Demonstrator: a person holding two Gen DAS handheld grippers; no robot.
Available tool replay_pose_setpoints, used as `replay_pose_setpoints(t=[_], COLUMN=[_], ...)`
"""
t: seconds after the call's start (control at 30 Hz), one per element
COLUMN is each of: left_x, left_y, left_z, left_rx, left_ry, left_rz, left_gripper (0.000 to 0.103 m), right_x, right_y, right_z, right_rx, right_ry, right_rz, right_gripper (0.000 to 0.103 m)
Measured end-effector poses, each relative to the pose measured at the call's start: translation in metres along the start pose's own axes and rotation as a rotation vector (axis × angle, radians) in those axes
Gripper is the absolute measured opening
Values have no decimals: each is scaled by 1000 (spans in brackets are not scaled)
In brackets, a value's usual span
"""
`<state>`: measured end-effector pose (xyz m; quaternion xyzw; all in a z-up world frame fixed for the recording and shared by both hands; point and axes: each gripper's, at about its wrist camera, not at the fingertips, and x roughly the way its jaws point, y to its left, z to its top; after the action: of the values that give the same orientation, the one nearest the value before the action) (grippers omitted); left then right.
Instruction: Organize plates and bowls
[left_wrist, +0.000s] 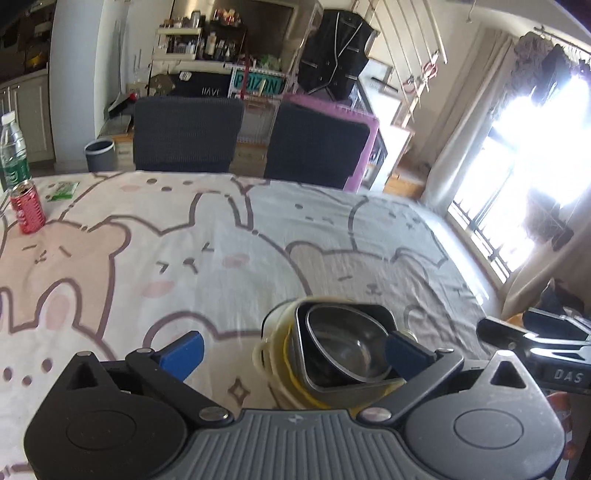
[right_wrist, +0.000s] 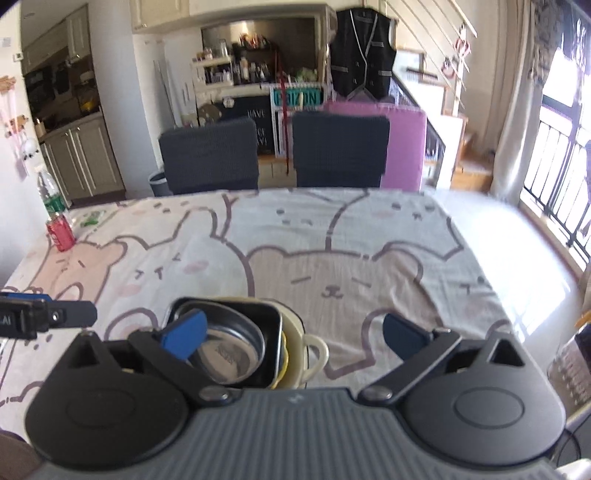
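Note:
A nested stack of dishes rests on the cartoon-bear tablecloth (left_wrist: 229, 236): a shiny steel bowl (left_wrist: 343, 345) inside a black squarish dish (left_wrist: 373, 310), over a yellow piece and a cream handled bowl (left_wrist: 269, 343). In the right wrist view the same steel bowl (right_wrist: 231, 356) lies in the black dish (right_wrist: 271, 314), with the cream bowl's handle (right_wrist: 317, 354) at its right. My left gripper (left_wrist: 293, 349) stands wide open above the stack's left part, holding nothing. My right gripper (right_wrist: 295, 332) is wide open too, its left finger (right_wrist: 184, 332) over the steel bowl.
A red soda can (left_wrist: 27, 208), a clear water bottle (left_wrist: 13, 151) and a green packet (left_wrist: 62, 190) stand at the table's far left. Two dark chairs (left_wrist: 186, 134) face the far edge. A bright window (left_wrist: 535, 166) is on the right.

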<state>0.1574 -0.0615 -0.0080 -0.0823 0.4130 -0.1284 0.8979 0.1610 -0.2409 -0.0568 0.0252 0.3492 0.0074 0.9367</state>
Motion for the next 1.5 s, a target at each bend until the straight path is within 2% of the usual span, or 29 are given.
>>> replay_pose_setpoints(t=[0.37,0.53,0.83,0.97,1.17,1.5], left_x=[-73,-98,-111,-109,-109,-101], left_y=[-11,-20,-25,-21,-23,-22], left_z=[-29,-49,-93,-109,-132,-159], left_rx=[60,114,176,161,177,206], left_ry=[-161,-242,-271,-265,-299,-300], left_rz=[-14,56,54,57,111,151], left_gripper=[103,103,103,103,103,103], right_x=[-66,-85,-111,-117,-122,-119], right_y=[13,20,33,32,33,21], right_z=[-18,-33,-71,-90,-117,-142], right_rx=[-36,-55,-62,-61,-77,-29], right_ry=[-133,-172,-230,-239,-226,-217], right_rz=[28,28,6,-16,-20,-16], right_gripper=[103,103,103,103,103,103])
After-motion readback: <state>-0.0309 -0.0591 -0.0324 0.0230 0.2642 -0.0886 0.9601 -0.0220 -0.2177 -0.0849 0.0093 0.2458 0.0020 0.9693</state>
